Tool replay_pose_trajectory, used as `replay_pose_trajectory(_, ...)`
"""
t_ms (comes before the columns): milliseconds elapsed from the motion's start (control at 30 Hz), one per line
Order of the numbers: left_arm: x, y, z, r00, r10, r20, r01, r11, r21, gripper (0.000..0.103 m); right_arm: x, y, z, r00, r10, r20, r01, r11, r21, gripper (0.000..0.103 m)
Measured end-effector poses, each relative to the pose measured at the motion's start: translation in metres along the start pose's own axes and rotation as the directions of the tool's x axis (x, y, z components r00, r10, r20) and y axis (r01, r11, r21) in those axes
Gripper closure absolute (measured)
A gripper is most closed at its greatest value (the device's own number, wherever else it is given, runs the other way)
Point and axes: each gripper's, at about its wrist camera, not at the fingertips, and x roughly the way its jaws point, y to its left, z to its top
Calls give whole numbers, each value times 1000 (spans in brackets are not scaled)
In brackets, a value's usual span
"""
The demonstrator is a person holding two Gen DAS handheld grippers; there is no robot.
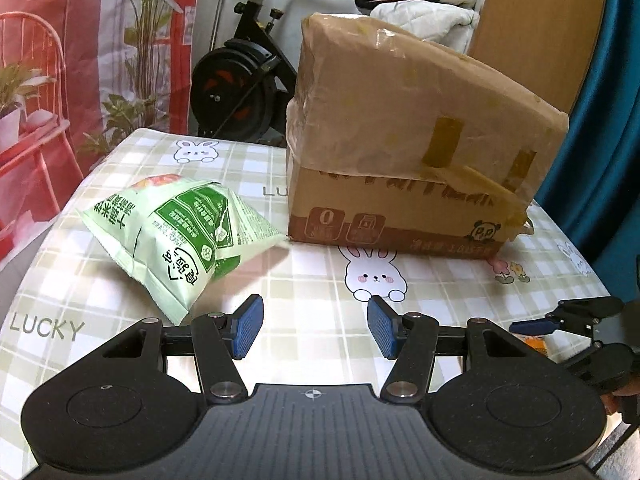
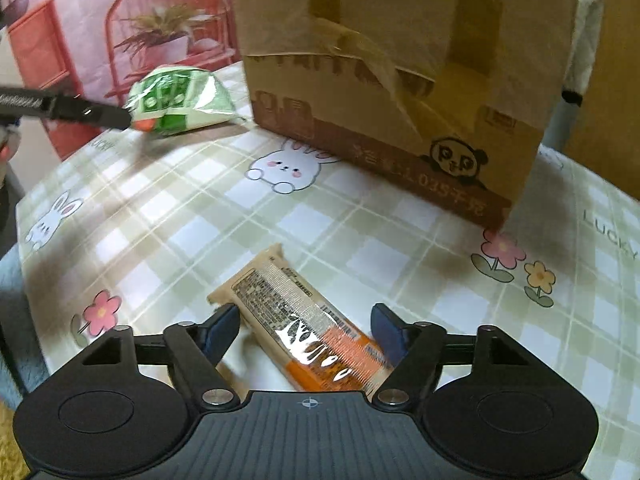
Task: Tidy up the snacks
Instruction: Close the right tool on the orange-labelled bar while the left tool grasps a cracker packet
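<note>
A green snack bag (image 1: 176,232) lies on the checked tablecloth (image 1: 320,272), left of a taped cardboard box (image 1: 400,140). My left gripper (image 1: 315,326) hovers open over bare cloth, just right of the bag's near corner, with nothing between its pads. In the right wrist view, a tan and orange snack packet (image 2: 308,328) lies slantwise on the cloth. My right gripper (image 2: 306,334) is open and low over it, one pad on each side. The box (image 2: 400,80) stands behind, and the green bag (image 2: 180,100) sits far left, with a left gripper finger (image 2: 88,112) reaching in front of it.
An exercise bike (image 1: 244,80) stands behind the table, beside a red printed backdrop (image 1: 80,60). A blue curtain (image 1: 608,120) hangs at the right. White clothes (image 1: 424,16) are piled behind the box. My right gripper (image 1: 552,320) shows at the left view's right edge.
</note>
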Motion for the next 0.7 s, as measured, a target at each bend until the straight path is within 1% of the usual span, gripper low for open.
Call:
replay_pose_trajectory(33, 1, 1, 0, 1000, 1, 1, -1, 1000, -6, 43, 2, -3, 0, 1000, -10, 5, 10, 1000, 9, 54)
replay_pose_trajectory(133, 2, 1, -2, 1000, 2, 1, -2, 1000, -20, 43, 7, -16, 1, 998, -39, 38, 37, 997, 74, 67)
replay_pose_trajectory(200, 5, 0, -4, 1000, -2, -1, 2, 1000, -26, 43, 9, -25, 1, 996, -59, 69, 49, 990, 133, 68)
replay_pose_trajectory(267, 9, -4, -6, 1000, -10, -12, 9, 1000, -26, 43, 12, -28, 2, 994, -62, 89, 48, 987, 156, 69)
replay_pose_trajectory(333, 13, -10, -7, 1000, -20, -21, 20, 1000, -21, 43, 17, -23, 6, 994, -49, 95, 35, 990, 136, 69)
replay_pose_trajectory(400, 17, -16, -8, 999, -32, -22, 32, 999, -14, 43, 24, -14, 11, 996, -12, 89, 3, 995, 101, 69)
replay_pose_trajectory(467, 21, -23, -8, 999, -48, -23, 48, 999, -10, 43, 27, -3, 16, 997, 17, 71, -21, 998, 54, 66)
replay_pose_trajectory(500, 23, -26, -8, 998, -57, -26, 57, 998, -9, 43, 28, 2, 19, 998, 12, 62, -14, 999, 38, 60)
replay_pose_trajectory(533, 26, -30, -7, 997, -69, -29, 69, 998, -7, 43, 27, 6, 20, 999, 6, 52, -8, 1000, 30, 46)
replay_pose_trajectory(600, 31, -38, -8, 996, -87, -32, 87, 996, 0, 43, 20, 10, 21, 998, -4, 60, 2, 1000, 27, 33)
replay_pose_trajectory(700, 40, -50, -8, 992, -115, -44, 116, 993, 12, 43, 8, 8, 14, 998, -44, 50, 43, 999, 23, 30)
